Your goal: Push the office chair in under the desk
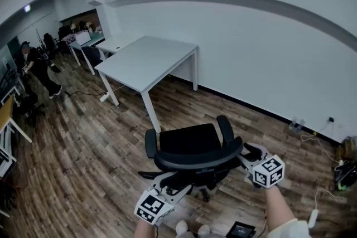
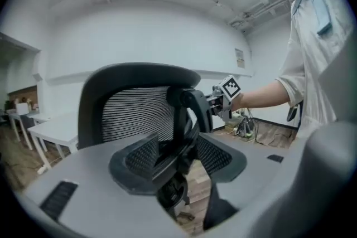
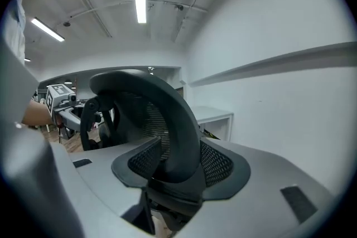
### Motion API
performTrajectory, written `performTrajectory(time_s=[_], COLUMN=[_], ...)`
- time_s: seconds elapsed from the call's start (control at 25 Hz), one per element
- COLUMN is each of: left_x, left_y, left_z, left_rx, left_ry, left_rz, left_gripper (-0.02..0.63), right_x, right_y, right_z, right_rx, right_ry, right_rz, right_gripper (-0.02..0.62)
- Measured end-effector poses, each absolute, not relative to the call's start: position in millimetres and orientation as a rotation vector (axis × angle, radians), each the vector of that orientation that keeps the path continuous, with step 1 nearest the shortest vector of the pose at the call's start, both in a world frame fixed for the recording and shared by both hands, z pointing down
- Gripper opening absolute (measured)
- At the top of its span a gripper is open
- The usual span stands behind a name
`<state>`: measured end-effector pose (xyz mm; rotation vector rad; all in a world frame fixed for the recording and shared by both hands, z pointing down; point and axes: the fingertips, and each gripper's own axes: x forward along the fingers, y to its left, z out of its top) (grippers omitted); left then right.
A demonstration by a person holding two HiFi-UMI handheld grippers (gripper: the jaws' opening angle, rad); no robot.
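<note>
A black mesh office chair [image 1: 192, 147] stands on the wood floor a short way in front of the white desk [image 1: 148, 58], its seat facing the desk. I am behind its backrest. My left gripper [image 1: 181, 187] is at the backrest's lower left, open, with the chair's rear spine [image 2: 177, 120] between the pads and floor showing beside it. My right gripper [image 1: 245, 154] is at the backrest's right edge, open, with the curved back rim [image 3: 175, 120] between its pads. Each gripper view shows the other gripper across the chair: the right gripper [image 2: 220, 100] and the left gripper [image 3: 72, 106].
More desks [image 1: 83, 42] line the white wall at the back left, where a person in black [image 1: 36, 67] stands. Cables and a power strip [image 1: 312, 214] lie on the floor at the right. A dark flat object [image 1: 241, 229] lies by my feet.
</note>
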<state>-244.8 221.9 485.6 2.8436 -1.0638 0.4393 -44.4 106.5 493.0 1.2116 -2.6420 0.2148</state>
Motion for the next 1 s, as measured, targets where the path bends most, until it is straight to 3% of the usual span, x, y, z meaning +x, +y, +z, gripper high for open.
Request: performTrajectory(time_s=[0.32,1.0], left_x=[-354,-337], left_y=[167,124], left_z=[477,468], left_rx=[2.574,2.521], left_ry=[-1.633,-1.743], left_rz=[0.407,0.322], left_gripper=[0.221,0.222], right_x=[-45,-68], right_y=[93,78], right_z=[505,482], right_rx=[1.171,1.347], right_ry=[-2.602,-2.561], right_rz=[0.251,0.043], right_gripper=[0.242,0.244])
